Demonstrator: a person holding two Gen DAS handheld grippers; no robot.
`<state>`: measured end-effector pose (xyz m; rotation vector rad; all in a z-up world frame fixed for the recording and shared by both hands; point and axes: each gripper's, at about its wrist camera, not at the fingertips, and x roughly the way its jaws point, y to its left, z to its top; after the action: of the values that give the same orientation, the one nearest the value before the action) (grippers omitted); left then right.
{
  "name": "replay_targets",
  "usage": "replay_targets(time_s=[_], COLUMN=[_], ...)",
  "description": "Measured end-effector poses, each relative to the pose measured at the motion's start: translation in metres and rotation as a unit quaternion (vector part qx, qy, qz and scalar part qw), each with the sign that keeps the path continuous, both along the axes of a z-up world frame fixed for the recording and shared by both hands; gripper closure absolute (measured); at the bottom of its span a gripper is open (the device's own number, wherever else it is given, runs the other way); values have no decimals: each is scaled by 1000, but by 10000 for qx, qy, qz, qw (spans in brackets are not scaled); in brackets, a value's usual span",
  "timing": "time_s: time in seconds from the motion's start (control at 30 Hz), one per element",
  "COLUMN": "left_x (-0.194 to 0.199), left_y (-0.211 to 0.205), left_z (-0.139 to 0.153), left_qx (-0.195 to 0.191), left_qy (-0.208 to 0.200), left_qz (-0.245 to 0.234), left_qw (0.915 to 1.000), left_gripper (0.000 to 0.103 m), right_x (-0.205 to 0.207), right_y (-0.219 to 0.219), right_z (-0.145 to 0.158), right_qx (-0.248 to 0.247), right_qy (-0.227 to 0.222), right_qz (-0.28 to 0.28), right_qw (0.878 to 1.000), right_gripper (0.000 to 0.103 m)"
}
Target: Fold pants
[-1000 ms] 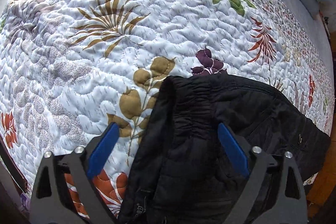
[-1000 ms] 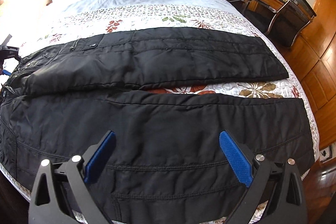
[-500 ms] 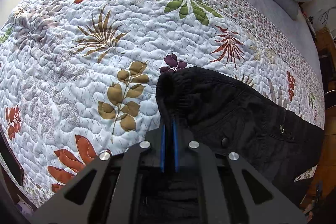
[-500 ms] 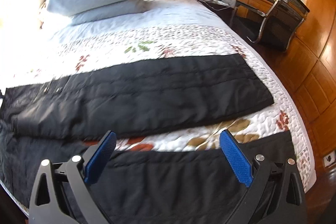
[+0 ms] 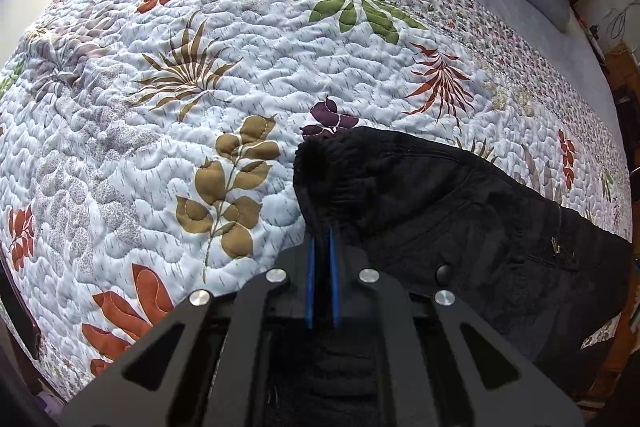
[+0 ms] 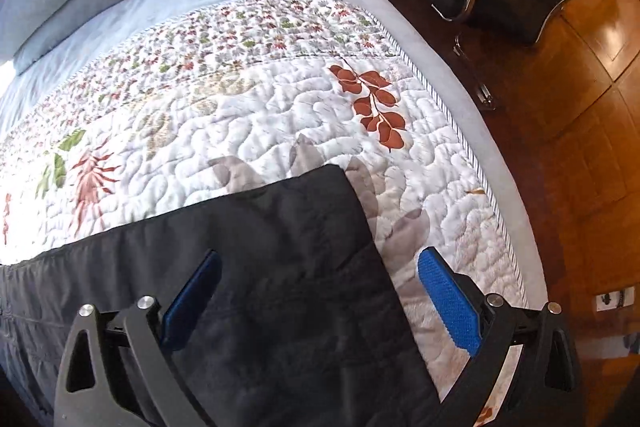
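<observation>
Two grippers work: the left gripper [image 5: 322, 239] has its jaws clamped on the elastic waistband of the black padded pants [image 5: 440, 211], lying on the floral quilted bed [image 5: 200, 67]; the right gripper [image 6: 320, 303] hovers wide over the far-leg hem. It should pinch both layers squarely before lifting.

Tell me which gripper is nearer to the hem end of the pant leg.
Right. The right gripper hovers open over the pant leg's hem end on the quilt. The left gripper is shut on the pants' elastic waistband, the opposite end.
</observation>
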<state>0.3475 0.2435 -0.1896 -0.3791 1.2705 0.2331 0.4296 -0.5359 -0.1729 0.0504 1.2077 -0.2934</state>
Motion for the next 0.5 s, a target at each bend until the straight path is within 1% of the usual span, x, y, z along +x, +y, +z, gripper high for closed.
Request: replay_targets(time_s=[0.07,0.13,0.2,0.23,0.27,0.3,0.33,0.37,0.43,0.5], left_x=[1,2,2,3,2,2,2,1,-1,-3], left_y=[2,3,4,4,3,2,1,0,-1,-4], left_z=[-4,-6,-7,-7,-6,-5,-4,-2,1,6], left_qx=[-24,-43,-47,-30,-5,11,16,15,7,15], left_qy=[21,63,89,95,94,85,71,54,5,-50], left_qz=[31,74,130,136,135,135,144,155,164,122], left_qw=[10000,9999,9999,9999,9999,9999,9999,9999,9999,9999], left_gripper=[99,99,99,99,99,99,99,99,99,98], right_x=[10,14,15,15,14,11,7,2,-10,-23], right_y=[-2,-4,-5,-4,-1,1,3,5,15,22], right_z=[-12,-15,-18,-19,-17,-14,-10,-3,13,30], right_qx=[-13,33,394,364,246,171,185,235,28,-159], right_qy=[176,102,31,64,43,-2,-74,-189,-463,-707], right_qz=[79,81,129,82,117,221,271,307,463,582], right_qw=[9998,9999,9991,9993,9996,9996,9994,9991,9979,9957], right_gripper=[4,5,24,32,48,59,76,87,91,92])
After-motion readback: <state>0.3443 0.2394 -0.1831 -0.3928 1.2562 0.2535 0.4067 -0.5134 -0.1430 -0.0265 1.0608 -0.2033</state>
